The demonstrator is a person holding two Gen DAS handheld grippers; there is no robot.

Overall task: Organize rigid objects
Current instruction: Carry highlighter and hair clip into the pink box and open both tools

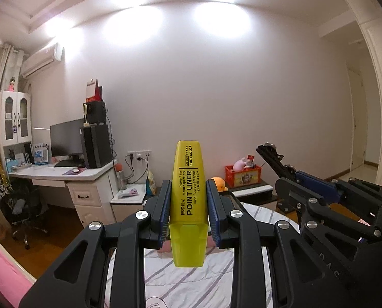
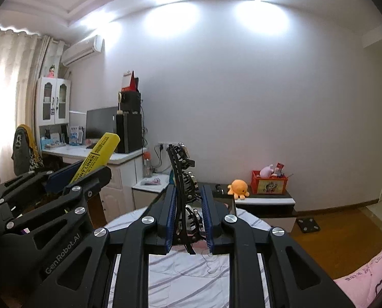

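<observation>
My left gripper (image 1: pixel 188 192) is shut on a yellow highlighter (image 1: pixel 188 187) marked "POINT LINER", which stands upright between the blue pads, its translucent cap end pointing down. In the right wrist view the same highlighter (image 2: pixel 98 156) shows slanting out of the left gripper (image 2: pixel 88 173) at the left. My right gripper (image 2: pixel 189 197) is shut on a black hair claw clip (image 2: pixel 183 174) with metal studs, held upright, its top rising above the fingertips. From the left wrist view the clip (image 1: pixel 274 157) sticks out of the right gripper (image 1: pixel 297 179) at the right. Both grippers are raised above a striped bed sheet (image 2: pixel 180 277).
A white desk (image 1: pixel 62 173) with monitor and computer tower stands at the left by a cabinet. A low black-and-white cabinet (image 2: pixel 265 201) carries an orange plush octopus (image 2: pixel 238 188) and a red crate (image 2: pixel 269 182) of small items. An office chair (image 1: pixel 24 205) stands on the wooden floor (image 2: pixel 326 236).
</observation>
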